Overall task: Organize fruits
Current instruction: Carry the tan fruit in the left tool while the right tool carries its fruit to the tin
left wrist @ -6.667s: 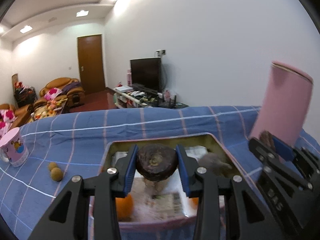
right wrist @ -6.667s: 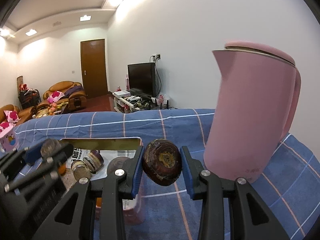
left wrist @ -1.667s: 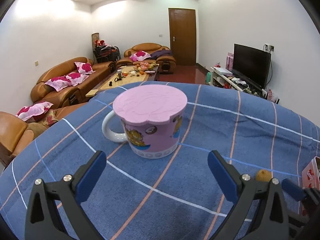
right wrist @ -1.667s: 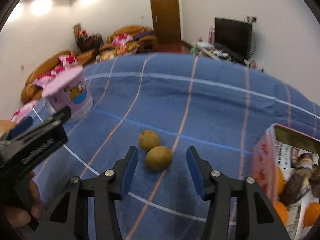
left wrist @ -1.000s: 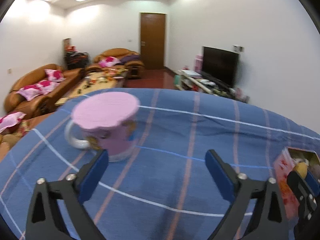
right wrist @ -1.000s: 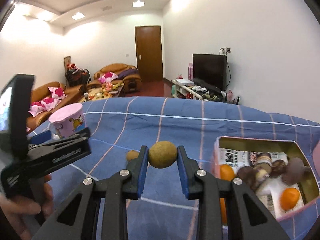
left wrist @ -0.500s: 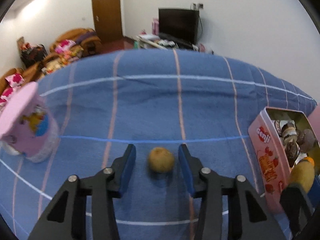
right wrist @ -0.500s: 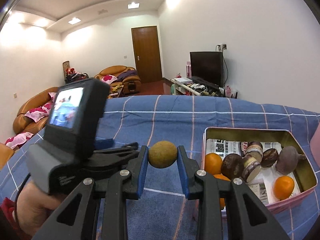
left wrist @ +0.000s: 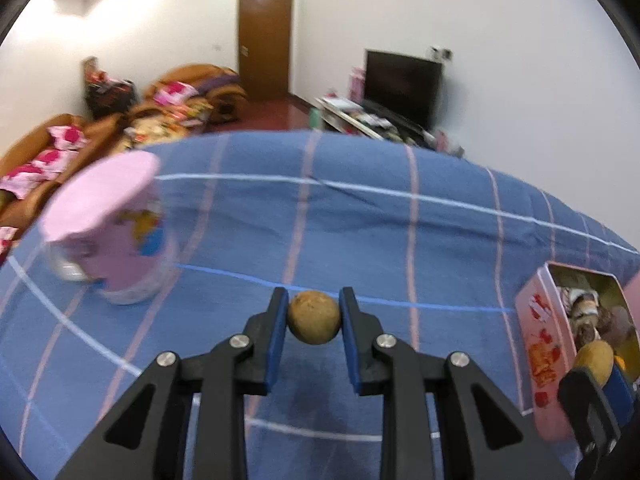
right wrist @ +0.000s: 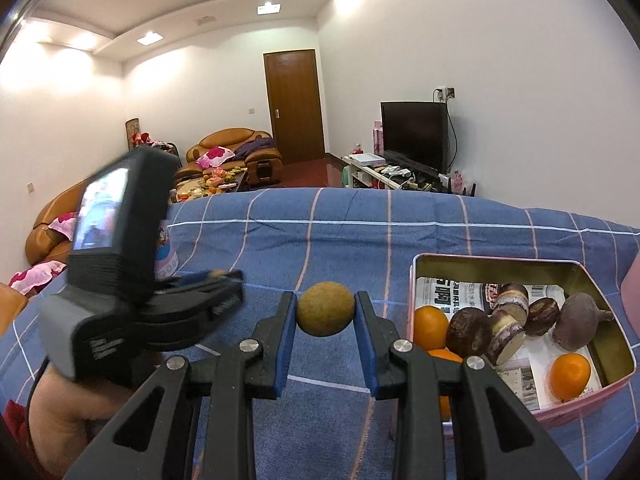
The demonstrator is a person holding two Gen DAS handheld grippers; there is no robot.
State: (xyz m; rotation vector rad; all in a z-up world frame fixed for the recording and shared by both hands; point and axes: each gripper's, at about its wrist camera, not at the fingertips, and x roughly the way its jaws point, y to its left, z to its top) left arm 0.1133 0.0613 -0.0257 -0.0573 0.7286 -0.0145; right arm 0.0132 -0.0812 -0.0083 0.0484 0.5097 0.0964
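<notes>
My left gripper (left wrist: 314,320) is shut on a round brown-yellow fruit (left wrist: 314,322) and holds it above the blue checked cloth. My right gripper (right wrist: 325,316) is shut on a second round brown-yellow fruit (right wrist: 325,314), also lifted, just left of the pink tin (right wrist: 492,261). The tin holds oranges (right wrist: 569,375) and dark brown fruits (right wrist: 468,332) on newspaper. In the left wrist view the tin (left wrist: 540,344) is at the right edge, with the right gripper's fruit (left wrist: 594,362) in front of it. The left gripper's body (right wrist: 120,312) shows at the left of the right wrist view.
A pink lidded mug (left wrist: 108,232) stands on the cloth at the left. The blue cloth (right wrist: 360,240) covers the whole table. A pink kettle's edge (right wrist: 634,292) shows right of the tin. Sofas, a door and a TV are far behind.
My left gripper has shut on the fruit that lay between its fingers and lifted it. My right gripper still holds its fruit, nearly unmoved beside the tin.
</notes>
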